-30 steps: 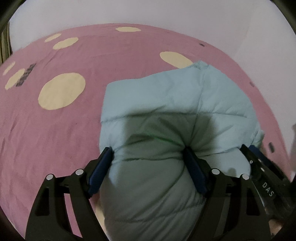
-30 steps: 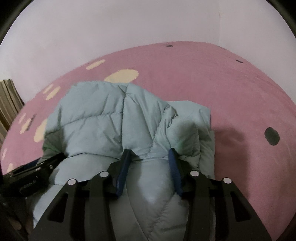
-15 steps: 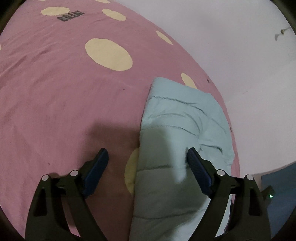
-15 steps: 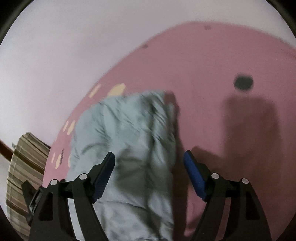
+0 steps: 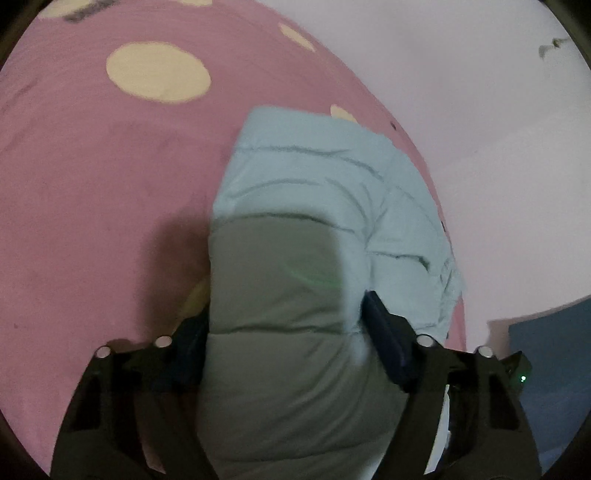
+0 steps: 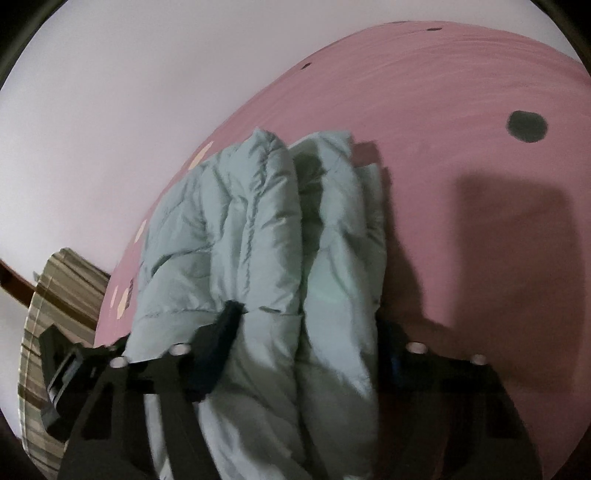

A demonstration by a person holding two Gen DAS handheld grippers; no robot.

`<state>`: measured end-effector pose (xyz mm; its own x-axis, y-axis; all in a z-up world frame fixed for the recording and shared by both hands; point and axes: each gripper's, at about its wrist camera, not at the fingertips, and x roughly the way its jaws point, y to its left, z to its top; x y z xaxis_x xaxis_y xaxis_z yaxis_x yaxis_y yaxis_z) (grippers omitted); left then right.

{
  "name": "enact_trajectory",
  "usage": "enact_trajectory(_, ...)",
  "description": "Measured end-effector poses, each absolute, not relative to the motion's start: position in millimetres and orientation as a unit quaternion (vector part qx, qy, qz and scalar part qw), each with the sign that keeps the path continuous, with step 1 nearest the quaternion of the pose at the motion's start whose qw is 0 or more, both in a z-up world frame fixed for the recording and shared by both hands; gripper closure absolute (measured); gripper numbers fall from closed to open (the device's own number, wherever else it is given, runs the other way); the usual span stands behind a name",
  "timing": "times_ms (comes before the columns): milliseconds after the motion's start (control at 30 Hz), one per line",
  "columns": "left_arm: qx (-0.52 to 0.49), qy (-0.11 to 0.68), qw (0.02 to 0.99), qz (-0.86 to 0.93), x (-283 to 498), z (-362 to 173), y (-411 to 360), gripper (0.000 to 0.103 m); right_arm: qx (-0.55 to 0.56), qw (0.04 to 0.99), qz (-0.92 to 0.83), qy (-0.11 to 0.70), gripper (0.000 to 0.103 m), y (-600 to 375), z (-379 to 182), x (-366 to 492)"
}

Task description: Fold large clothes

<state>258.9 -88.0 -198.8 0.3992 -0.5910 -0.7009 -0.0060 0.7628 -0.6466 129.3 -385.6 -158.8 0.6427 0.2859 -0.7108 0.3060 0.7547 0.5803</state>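
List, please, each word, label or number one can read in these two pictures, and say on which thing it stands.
None can be read.
Dark print on the pink bed cover, at the left wrist view's top edge: too blurred to read.
Light blue puffer jacket: no label shows.

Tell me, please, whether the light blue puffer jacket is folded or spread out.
Folded: the puffer jacket sits as a compact bundle on the pink bedspread, several padded layers stacked at its edge.
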Motion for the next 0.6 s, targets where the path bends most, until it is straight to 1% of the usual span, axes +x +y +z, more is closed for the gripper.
enact_trajectory(100,-0.284,0.515,0.786,-0.189,259,-198,-90,0.04,0.358,0.832,0.003,0.424,0.059,-379,-161,132)
enact_trajectory(233,-0.279,0.512,0.789,-0.193,256,-196,-86,0.05,0.356,0.836,0.013,0.417,0.068,-374,-157,134)
enact_trajectory(300,-0.28,0.51,0.79,-0.193,256,-194,-85,0.052,0.351,0.841,0.014,0.413,0.07,-370,-153,134)
enact_trajectory(433,-0.27,0.502,0.798,-0.194,251,-187,-83,0.058,0.327,0.853,0.015,0.406,0.074,-366,-144,128)
enact_trajectory(600,-0.267,0.494,0.805,-0.193,248,-176,-77,0.061,0.321,0.859,0.027,0.399,0.075,-359,-135,130)
